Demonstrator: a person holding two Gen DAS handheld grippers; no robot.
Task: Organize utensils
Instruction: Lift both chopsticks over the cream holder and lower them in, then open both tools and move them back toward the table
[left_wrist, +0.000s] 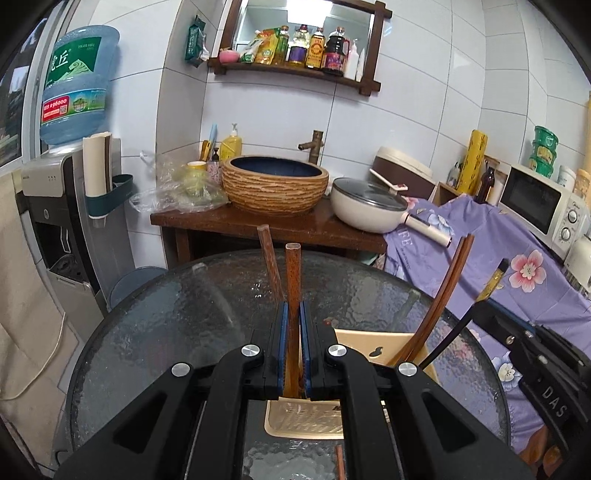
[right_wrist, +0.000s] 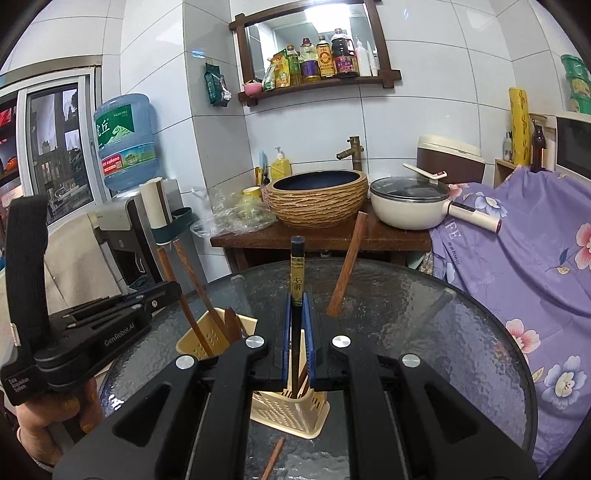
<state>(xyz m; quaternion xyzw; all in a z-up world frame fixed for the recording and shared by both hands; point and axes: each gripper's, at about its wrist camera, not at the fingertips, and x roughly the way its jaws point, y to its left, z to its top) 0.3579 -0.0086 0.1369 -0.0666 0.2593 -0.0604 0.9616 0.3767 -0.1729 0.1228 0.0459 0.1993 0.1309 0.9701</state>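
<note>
The left gripper (left_wrist: 294, 332) is clamped narrow on a brown wooden chopstick (left_wrist: 293, 280), held upright over the cream utensil holder (right_wrist: 207, 334), which stands on the round glass table (left_wrist: 177, 317) near its front edge. More wooden chopsticks (right_wrist: 192, 280) lean in the holder. The right gripper (right_wrist: 298, 332) pinches a black chopstick with a gold band (right_wrist: 296, 273), its lower end inside the holder. A loose chopstick (right_wrist: 272, 458) lies on the table by the front edge.
</note>
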